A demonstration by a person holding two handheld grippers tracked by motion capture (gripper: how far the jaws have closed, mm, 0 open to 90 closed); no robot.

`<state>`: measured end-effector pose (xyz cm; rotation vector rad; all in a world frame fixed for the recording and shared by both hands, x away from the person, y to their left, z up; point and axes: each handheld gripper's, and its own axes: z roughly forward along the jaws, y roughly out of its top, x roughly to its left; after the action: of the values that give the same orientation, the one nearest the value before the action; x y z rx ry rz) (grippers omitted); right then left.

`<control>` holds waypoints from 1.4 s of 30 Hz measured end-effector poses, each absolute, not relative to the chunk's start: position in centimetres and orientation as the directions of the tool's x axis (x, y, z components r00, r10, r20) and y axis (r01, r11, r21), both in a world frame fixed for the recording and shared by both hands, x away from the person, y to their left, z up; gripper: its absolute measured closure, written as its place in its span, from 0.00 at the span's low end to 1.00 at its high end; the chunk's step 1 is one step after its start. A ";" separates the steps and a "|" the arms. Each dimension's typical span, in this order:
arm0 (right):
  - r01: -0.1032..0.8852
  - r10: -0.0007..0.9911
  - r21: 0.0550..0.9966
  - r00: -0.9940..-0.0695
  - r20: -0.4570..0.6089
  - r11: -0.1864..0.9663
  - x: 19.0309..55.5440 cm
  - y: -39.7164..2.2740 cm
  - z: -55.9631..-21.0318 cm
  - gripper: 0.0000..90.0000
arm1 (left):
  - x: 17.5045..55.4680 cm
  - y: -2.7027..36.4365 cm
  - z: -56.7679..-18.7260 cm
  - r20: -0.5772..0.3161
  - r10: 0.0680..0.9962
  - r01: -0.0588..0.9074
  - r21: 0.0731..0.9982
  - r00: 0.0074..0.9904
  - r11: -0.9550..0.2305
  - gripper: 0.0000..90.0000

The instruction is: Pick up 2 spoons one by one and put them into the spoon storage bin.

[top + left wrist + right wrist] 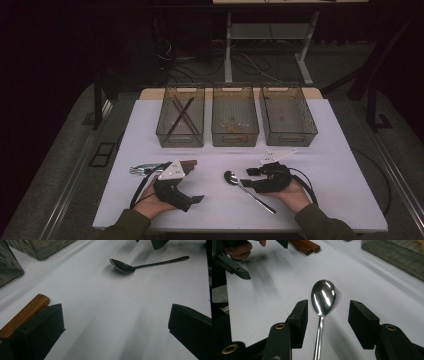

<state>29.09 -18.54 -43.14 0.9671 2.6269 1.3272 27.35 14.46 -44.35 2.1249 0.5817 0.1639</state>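
Three clear plastic bins stand in a row along the far side of the white table (320,165), and the work in hand appears to be sorting cutlery into them.

Left to right: the left gripper (196,199) rests on the table with jaws spread wide and nothing between them; it looks parked, waiting its turn. Just beside it lie wooden-handled utensils (186,163), one brown handle touching its jaw in the left gripper view. The metal spoon (323,297) lies flat on the table near the front, bowl toward the left gripper. The right gripper (327,322) straddles the spoon's neck, jaws parted and clear of the metal on both sides, so no grip is made yet; the placement suits a pinch on the thin handle.

Bins: the left bin (165,134) holds dark chopsticks crossed over each other; the middle bin (252,131) holds a few small pale brownish items, too unclear to name; the right bin (310,131) appears empty.
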 end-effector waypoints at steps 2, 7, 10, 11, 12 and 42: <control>0.512 0.544 0.734 -0.806 0.232 0.446 29.2 -18.1 -43.4 0.55 | 27.4 14.4 -44.4 -0.099 0.464 0.345 0.805 0.880 -0.483 0.00; 0.514 0.544 0.723 -0.807 0.228 0.461 29.6 -17.0 -44.0 0.55 | 27.3 14.4 -44.4 -0.102 0.466 0.349 0.805 0.879 -0.480 0.00; 0.522 0.556 0.722 -0.799 0.229 0.454 30.1 -16.5 -44.3 0.55 | 27.3 14.3 -44.4 -0.109 0.470 0.354 0.808 0.876 -0.472 0.00; 0.521 0.561 0.724 -0.797 0.223 0.452 30.4 -16.4 -44.3 0.55 | 27.3 14.3 -44.5 -0.112 0.473 0.357 0.809 0.874 -0.467 0.00; 0.523 0.565 0.722 -0.795 0.222 0.452 30.6 -16.2 -44.4 0.55 | 27.3 14.3 -44.4 -0.111 0.472 0.356 0.807 0.875 -0.470 0.00; 0.445 0.566 0.713 -0.820 0.082 0.541 30.0 -14.1 -45.4 0.69 | 27.3 14.3 -44.5 -0.110 0.471 0.355 0.807 0.875 -0.472 0.00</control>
<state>30.05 -14.13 -45.36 0.8654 2.6158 1.1422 27.26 14.26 -44.46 2.1118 0.5956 0.1575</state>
